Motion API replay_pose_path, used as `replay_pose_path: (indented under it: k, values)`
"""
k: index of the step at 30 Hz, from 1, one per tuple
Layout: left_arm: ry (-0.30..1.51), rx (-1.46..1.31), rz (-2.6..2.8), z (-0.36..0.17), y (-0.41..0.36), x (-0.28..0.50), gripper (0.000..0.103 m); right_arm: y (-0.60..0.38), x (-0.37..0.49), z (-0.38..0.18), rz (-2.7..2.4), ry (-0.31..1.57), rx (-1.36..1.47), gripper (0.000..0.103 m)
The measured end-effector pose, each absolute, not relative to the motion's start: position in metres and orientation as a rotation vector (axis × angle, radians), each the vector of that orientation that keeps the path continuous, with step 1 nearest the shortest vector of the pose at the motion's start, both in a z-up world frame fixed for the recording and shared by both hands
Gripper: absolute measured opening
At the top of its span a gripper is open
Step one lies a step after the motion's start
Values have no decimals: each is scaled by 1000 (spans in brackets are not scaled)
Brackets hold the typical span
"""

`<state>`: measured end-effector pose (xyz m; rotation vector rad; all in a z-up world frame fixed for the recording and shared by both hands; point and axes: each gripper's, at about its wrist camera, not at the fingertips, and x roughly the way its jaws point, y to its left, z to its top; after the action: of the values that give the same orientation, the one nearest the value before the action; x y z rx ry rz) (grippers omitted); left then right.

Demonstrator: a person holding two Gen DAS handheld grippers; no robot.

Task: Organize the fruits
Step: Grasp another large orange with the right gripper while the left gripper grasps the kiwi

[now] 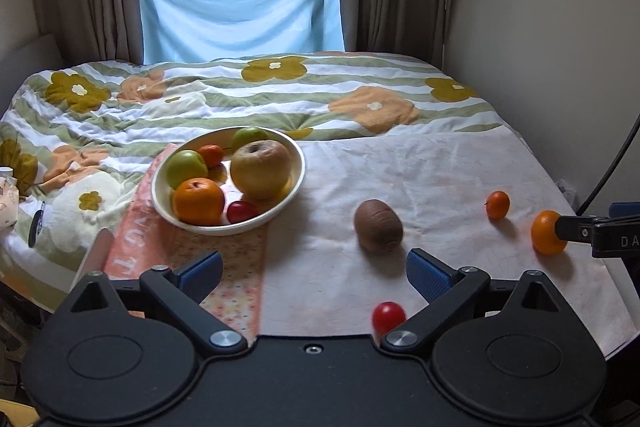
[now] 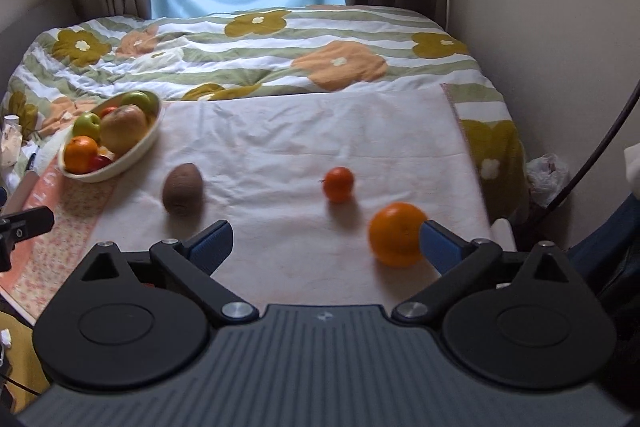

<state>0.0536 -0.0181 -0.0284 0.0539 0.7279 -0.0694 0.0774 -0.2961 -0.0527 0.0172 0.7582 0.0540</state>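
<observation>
A cream bowl (image 1: 224, 229) (image 2: 116, 169) holds a large yellow apple (image 1: 260, 169), green apples, an orange and small red fruit. On the white cloth lie a brown kiwi (image 1: 378, 225) (image 2: 182, 189), a small tangerine (image 1: 497, 204) (image 2: 338, 183), a bigger orange (image 1: 548, 231) (image 2: 396, 234) and a red cherry tomato (image 1: 388, 315). My left gripper (image 1: 314, 273) is open, near the kiwi, with the tomato just inside its right finger. My right gripper (image 2: 325, 241) is open and holds nothing. The orange sits against the inner side of its right finger (image 2: 438, 241).
The white cloth (image 2: 320, 131) lies over a floral quilt (image 1: 240, 95) on a bed. A pink patterned cloth (image 1: 236, 267) runs under the bowl. A wall and a black cable (image 2: 592, 155) bound the right side. A plastic bag (image 2: 548, 179) lies beside the bed.
</observation>
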Motion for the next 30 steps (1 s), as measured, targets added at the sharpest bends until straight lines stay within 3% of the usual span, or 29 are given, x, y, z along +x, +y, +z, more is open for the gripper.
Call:
replay_pose_path:
  k: [18, 30]
  values:
    - [754, 70, -60, -93, -82, 136, 99, -360, 123, -115, 62, 811, 70, 103]
    - [830, 70, -45, -127, -91, 173, 84, -360, 138, -138, 65, 830, 68, 103]
